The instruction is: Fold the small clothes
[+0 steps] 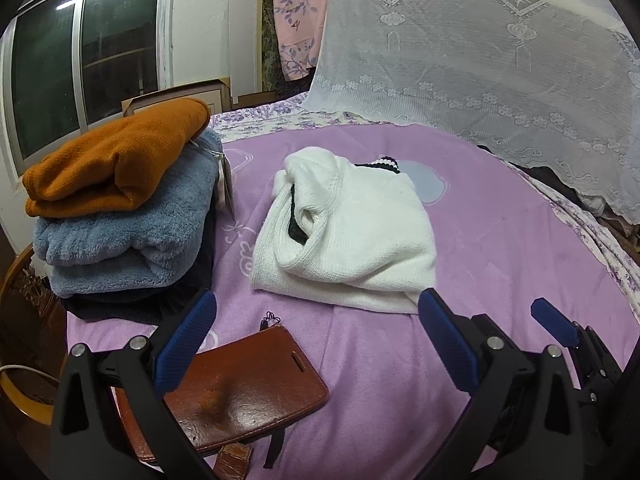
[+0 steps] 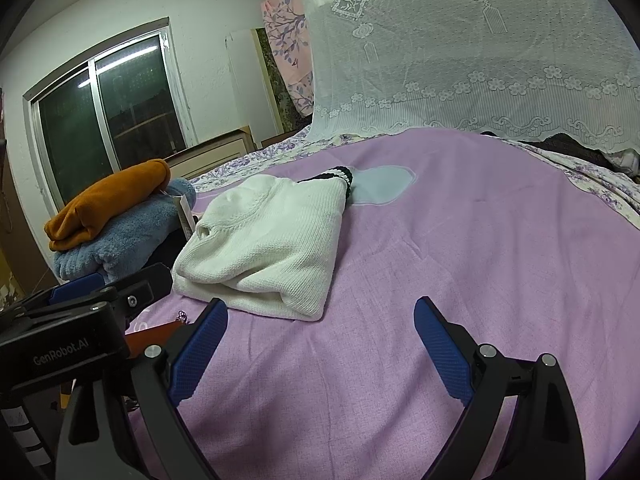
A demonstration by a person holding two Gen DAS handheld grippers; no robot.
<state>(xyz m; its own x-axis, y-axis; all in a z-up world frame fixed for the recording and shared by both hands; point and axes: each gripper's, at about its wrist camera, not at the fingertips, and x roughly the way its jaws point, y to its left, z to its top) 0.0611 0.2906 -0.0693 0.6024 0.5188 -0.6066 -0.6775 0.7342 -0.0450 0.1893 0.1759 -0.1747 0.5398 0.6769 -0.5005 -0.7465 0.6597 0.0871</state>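
Note:
A folded white knit sweater with a black-and-white striped cuff lies on the purple blanket; it also shows in the right wrist view. My left gripper is open and empty, just in front of the sweater's near edge. My right gripper is open and empty, just to the right of the sweater's near corner. The right gripper's fingers show at the lower right of the left wrist view. The left gripper's body shows at the left of the right wrist view.
A stack of folded clothes, orange on blue fleece on dark items, stands left of the sweater. A brown leather wallet case lies under the left gripper. A lace net hangs behind. A window is at left.

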